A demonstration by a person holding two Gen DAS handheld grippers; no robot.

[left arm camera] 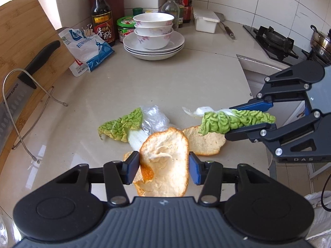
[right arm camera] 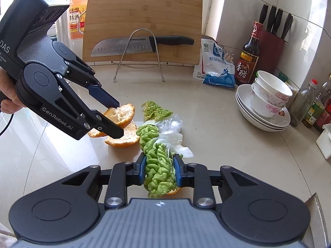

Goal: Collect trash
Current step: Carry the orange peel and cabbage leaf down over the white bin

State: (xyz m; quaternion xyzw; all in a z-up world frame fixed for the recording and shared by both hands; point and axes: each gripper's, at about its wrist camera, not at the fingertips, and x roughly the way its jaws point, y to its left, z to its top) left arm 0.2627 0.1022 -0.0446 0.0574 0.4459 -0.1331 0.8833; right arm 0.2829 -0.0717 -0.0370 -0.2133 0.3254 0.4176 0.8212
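1. Left gripper [left arm camera: 163,168] angled down toward the beige countertop [left arm camera: 144,86], jaws clamped on a curled orange peel [left arm camera: 165,165], pads pressing its two edges.
2. Right gripper [right arm camera: 159,169] also tilted down, jaws pinching a crinkled green cabbage leaf [right arm camera: 159,165] with its white stalk end trailing forward; no earlier view to compare.
3. Seen from the right wrist camera: left gripper [right arm camera: 118,117] held at the upper left by a hand [right arm camera: 8,95], only partly in view at the picture's edge.
4. Held peel: pale, fibrous pith inside, bright dimpled rind at the rim, cupped shape.
5. Held leaf: deeply puckered, soft, folded lengthwise between the blue pads.
6. On the counter between the grippers: a second peel piece [left arm camera: 203,142] lying pith up, another cabbage leaf [left arm camera: 122,127] and a crumpled clear plastic wrap [left arm camera: 154,119] touching it.
7. Further back: stacked white bowls [left arm camera: 153,30] on plates, a dark vinegar bottle [left arm camera: 102,14], a salt bag [left arm camera: 89,49].
8. Bamboo cutting board [right arm camera: 142,24] upright in a wire rack with a santoku knife [right arm camera: 140,44] across it.
9. Another bit of peel under the right gripper mostly hidden by the leaf; gas hob [left arm camera: 275,41] cut off at the right edge.
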